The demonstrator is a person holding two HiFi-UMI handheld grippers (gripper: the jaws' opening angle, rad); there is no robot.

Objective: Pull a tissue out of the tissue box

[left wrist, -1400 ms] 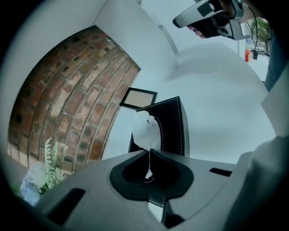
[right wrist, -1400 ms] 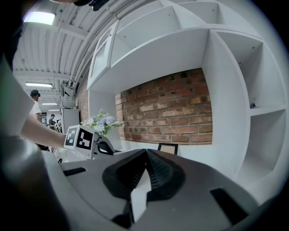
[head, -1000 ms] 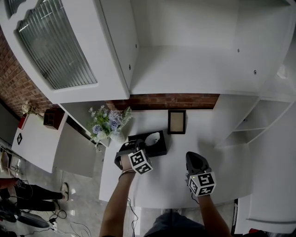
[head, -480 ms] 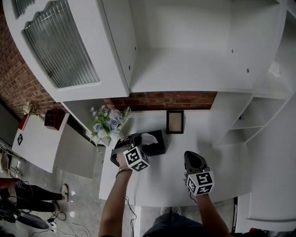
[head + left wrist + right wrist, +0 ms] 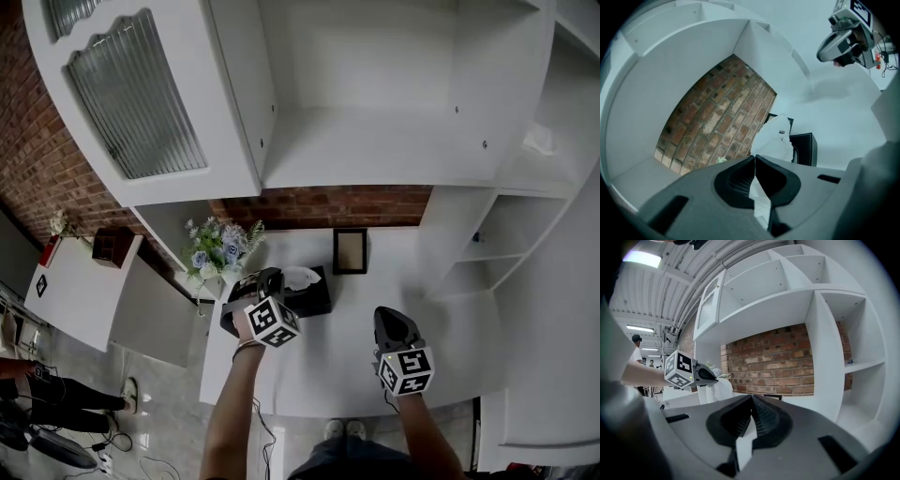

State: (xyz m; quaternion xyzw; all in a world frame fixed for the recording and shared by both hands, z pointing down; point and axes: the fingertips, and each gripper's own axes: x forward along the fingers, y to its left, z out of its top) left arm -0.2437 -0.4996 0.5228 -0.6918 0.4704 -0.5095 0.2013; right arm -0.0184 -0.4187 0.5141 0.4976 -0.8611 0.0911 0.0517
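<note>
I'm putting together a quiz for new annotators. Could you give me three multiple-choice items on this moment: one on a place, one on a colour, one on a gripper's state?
1. Where is the picture frame relative to the tissue box?
A. Beyond it, nearer the brick wall
B. Lying on top of it
C. On the floor

2. What colour is the tissue box?
A. Red
B. Black
C. Yellow

3. How do the jaws of the left gripper stand?
A. Wide apart and empty
B. Shut on the tissue
C. Shut on the picture frame

Answers:
1. A, as the head view shows the frame standing past the box, toward the bricks.
2. B, as its sides show black in both views.
3. B, as the left gripper view shows white tissue pinched between closed jaws.
</note>
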